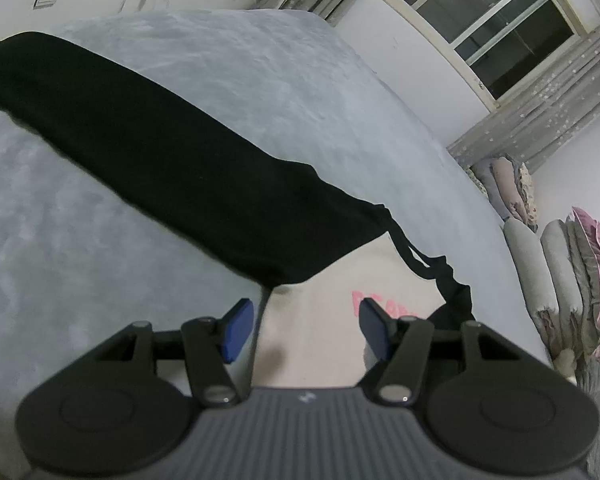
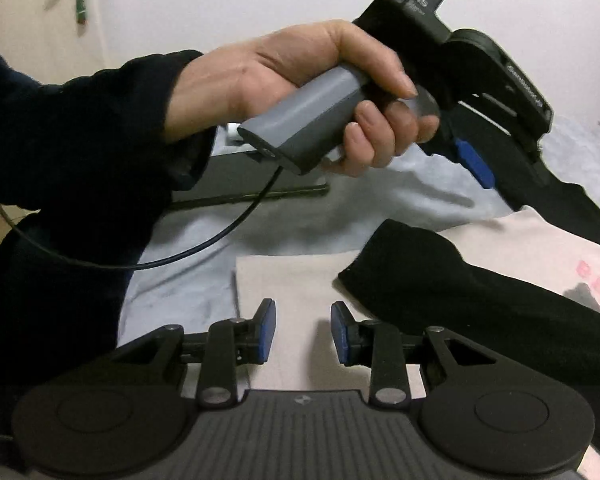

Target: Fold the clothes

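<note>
While both grippers hang over a grey bedspread (image 1: 100,248), neither has hold of any cloth. The left gripper (image 1: 306,328) points downward with its blue pads (image 1: 240,330) standing well apart, roughly half spread, and nothing but air lies between them; beneath the gap shows a cream garment (image 1: 320,344) with pink lettering (image 1: 370,306) on it. A black garment (image 1: 160,152) stretches diagonally across the bedspread from the upper left down to just ahead of that gripper's tips, and a dark drawstring or strap (image 1: 428,268) trails from its near end, across the cream cloth. In the right wrist view, the right gripper (image 2: 303,330) hovers above the same cream garment (image 2: 296,276), its jaws narrowed to a modest gap and gripping nothing. A black sleeve-like piece (image 2: 440,280) lies over the cream garment just to the right of those tips, not touching them. Higher in that view, a hand (image 2: 320,84) in a dark sleeve (image 2: 100,128) grasps the grey handle (image 2: 300,120) of the other gripper, from which a thin cable (image 2: 204,244) loops down to the left. A flat dark object (image 2: 252,184) rests on the bedspread behind the hand; what it is cannot be told. Pillows (image 1: 560,272) are stacked at the far right in the left wrist view, below a dark window (image 1: 492,28).
</note>
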Demonstrator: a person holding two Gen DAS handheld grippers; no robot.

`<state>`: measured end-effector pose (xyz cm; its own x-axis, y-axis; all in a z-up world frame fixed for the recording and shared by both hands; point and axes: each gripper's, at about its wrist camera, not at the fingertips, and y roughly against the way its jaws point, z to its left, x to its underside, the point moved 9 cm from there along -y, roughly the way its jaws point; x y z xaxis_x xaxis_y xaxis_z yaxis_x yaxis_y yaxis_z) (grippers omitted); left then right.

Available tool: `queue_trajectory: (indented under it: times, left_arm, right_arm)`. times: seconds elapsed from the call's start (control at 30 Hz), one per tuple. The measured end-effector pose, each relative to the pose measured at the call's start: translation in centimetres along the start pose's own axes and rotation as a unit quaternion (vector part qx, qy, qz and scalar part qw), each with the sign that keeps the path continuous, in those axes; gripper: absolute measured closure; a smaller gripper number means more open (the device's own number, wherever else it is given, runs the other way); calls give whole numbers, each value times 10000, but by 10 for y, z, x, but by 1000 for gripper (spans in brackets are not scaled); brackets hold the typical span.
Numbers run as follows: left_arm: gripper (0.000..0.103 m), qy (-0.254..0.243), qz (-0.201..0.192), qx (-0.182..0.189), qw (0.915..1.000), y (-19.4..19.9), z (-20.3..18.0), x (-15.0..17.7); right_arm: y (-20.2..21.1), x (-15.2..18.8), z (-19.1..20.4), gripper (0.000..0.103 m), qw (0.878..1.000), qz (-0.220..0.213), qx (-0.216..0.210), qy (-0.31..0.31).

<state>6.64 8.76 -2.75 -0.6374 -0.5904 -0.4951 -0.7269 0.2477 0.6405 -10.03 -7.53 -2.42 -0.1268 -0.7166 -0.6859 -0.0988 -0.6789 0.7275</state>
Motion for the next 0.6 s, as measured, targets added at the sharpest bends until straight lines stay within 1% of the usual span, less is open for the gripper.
queue_trajectory:
  times: [0.07, 0.13, 0.17, 0.2, 0.23, 0.27, 0.33, 0.37, 0.4, 0.43, 0.47, 0.53, 0.57, 0.6]
  left_arm:
    - [47, -46, 41, -29, 10000, 0, 1, 1]
    - [49, -160, 117, -21, 9998, 1, 0, 4]
    - [51, -246, 159, -5, 9996, 2, -2, 7]
    - [52, -337, 190, 9, 9992, 3, -5, 9]
    - [53, -460, 208, 28, 9987, 5, -8, 12]
    - [54, -606, 219, 53, 9979, 6, -13, 15]
    - [54, -868, 245, 88, 9959, 7, -22, 23]
    - [54, -975, 276, 119, 9948, 6, -27, 27]
    - [54, -1041, 325, 163, 9939, 4, -31, 31]
    - [54, -1088, 372, 195, 9932, 3, -35, 35]
    - [52, -1133, 413, 218, 9925, 1, -38, 39]
    - [52, -1207, 455, 189, 9915, -1, -40, 44]
    - [52, -1242, 471, 164, 9910, -2, -40, 46]
    - [52, -1278, 486, 139, 9905, -4, -41, 48]
  right_arm:
    - [2, 5, -25, 74, 9962, -3, 315, -808]
    - [6, 11, -52, 71, 9838, -14, 630, -1681]
    - [11, 18, -66, 69, 9716, -84, 699, -2260]
    - [16, 26, -81, 69, 9551, -169, 744, -2864]
    - [24, 34, -93, 69, 9406, -310, 748, -3298]
    - [34, 41, -104, 69, 9286, -462, 765, -3602]
    - [56, 57, -128, 69, 9066, -696, 984, -4045]
    - [71, 70, -146, 66, 8874, -904, 1174, -4365]
    - [87, 85, -164, 61, 8644, -1132, 1378, -4700]
    - [103, 100, -182, 59, 8392, -1357, 1578, -5024]
    - [120, 116, -201, 59, 8118, -1578, 1775, -5334]
    - [145, 152, -228, 59, 7518, -1964, 1970, -5978]
    - [153, 166, -237, 59, 7348, -2075, 2021, -6134]
    - [154, 173, -243, 59, 7340, -2063, 2015, -6148]
